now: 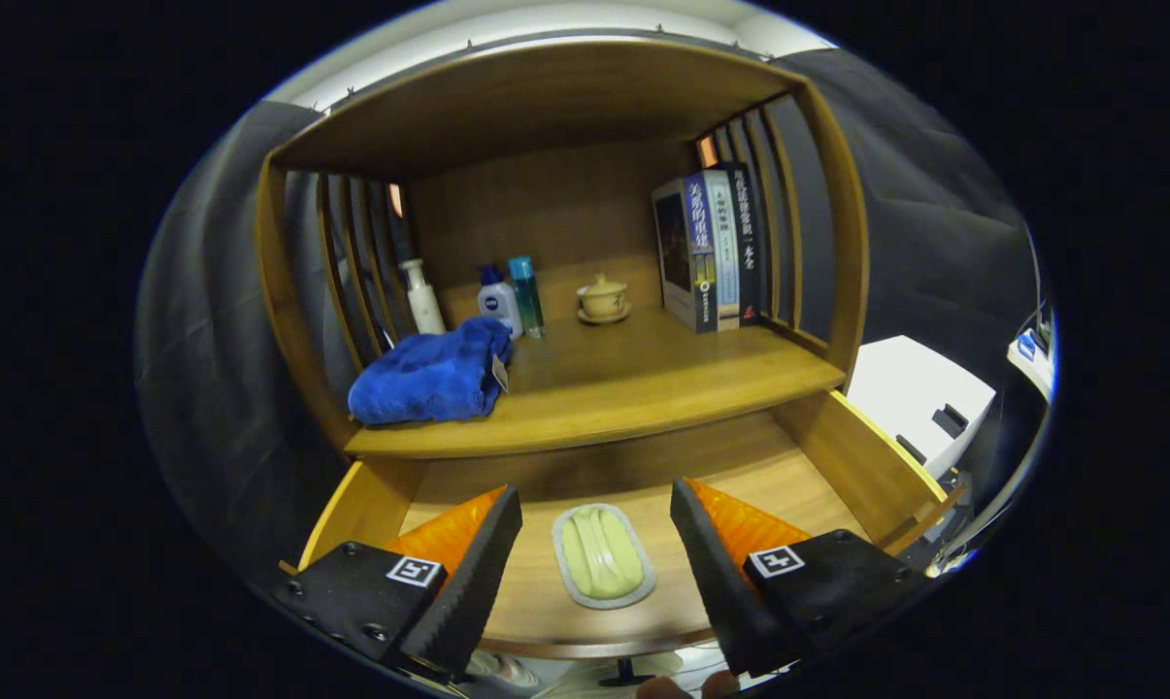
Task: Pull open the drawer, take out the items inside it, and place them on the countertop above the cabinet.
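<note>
Gripper fingers are standing apart, straddling the soap dish lying flat in the open drawer. Risk: fingertips may be skidding over its low rim, closing empty.

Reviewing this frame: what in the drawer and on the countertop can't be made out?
- Drawer: its back part, shadowed under the countertop; other items there can't be ruled out.
- Drawer's front corners: covered by the open gripper fingers.
- Pale green item in a grey-rimmed wrapper, between the fingers: too indistinct to identify.
- Behind the blue towel: hidden by the towel.
- Bottles: too small to identify.
</note>
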Demonstrator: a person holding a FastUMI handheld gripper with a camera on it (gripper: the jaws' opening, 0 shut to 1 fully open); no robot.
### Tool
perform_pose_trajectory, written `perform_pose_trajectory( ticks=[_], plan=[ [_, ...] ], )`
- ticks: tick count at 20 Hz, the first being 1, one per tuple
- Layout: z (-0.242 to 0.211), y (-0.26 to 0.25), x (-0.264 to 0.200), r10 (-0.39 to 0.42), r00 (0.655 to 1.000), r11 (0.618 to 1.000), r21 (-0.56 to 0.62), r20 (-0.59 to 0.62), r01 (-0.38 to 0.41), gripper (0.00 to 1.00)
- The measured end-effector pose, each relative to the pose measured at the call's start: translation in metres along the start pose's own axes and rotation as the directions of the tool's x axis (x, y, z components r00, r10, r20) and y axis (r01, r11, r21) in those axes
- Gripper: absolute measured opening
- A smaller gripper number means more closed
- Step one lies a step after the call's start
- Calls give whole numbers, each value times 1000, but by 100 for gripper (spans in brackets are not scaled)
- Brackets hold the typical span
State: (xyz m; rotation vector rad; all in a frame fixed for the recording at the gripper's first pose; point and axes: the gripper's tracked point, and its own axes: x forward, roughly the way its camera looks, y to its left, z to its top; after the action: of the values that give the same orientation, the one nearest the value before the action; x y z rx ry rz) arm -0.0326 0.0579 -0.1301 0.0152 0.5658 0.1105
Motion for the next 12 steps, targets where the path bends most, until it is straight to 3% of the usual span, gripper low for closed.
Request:
perform_pose_trajectory(
  ticks=[6,12],
  plan=[
    [-10,9,34,0,985,997,-76,-175,-13,99],
    [-29,16,63,-6,938,994,-106,-347,-32,100]
  ],
)
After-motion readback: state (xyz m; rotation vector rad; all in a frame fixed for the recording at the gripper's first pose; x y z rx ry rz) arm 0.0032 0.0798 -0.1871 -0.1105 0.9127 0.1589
